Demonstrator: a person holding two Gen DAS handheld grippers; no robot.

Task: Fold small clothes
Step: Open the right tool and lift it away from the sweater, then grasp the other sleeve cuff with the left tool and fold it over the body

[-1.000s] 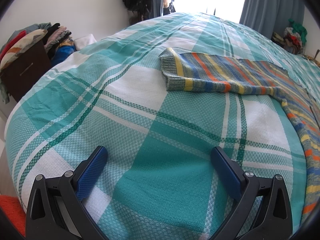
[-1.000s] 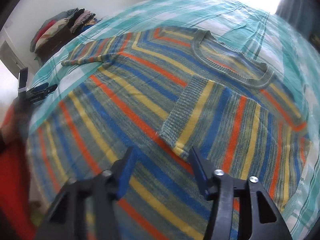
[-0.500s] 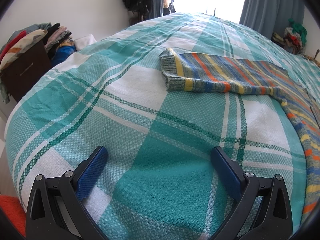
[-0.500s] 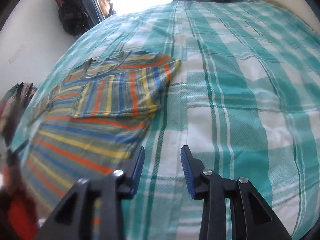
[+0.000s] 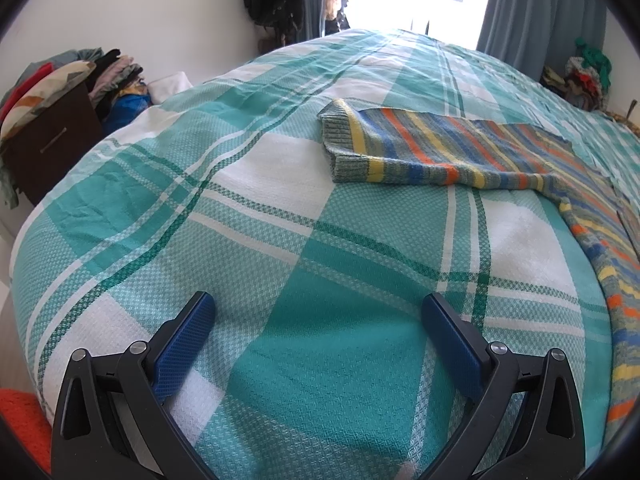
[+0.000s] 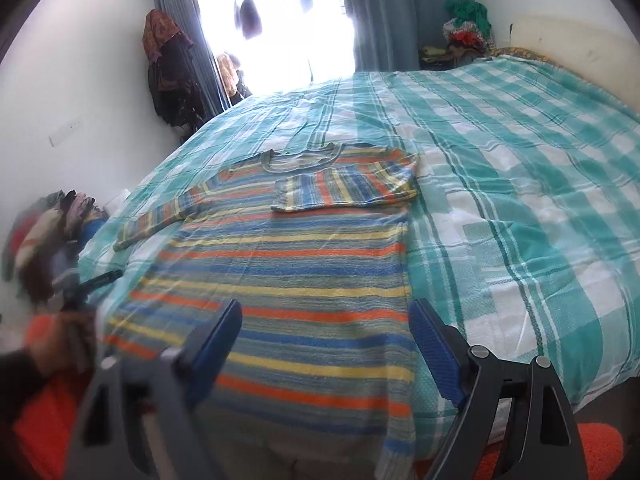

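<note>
Both grippers I am holding with fingers wide and gripping nothing. My left gripper is hovering over the checked bedspread, near the bed edge. My right gripper is hanging above the hem of the striped sweater, which is lying flat with one sleeve folded across its chest. Farther, the other sleeve is stretching out.

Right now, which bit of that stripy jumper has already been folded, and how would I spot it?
Find the teal-and-white checked bedspread, then the striped knitted sweater lying flat on it. Just below its neckline, one sleeve lies folded across the chest, while the other sleeve stretches outward.
</note>
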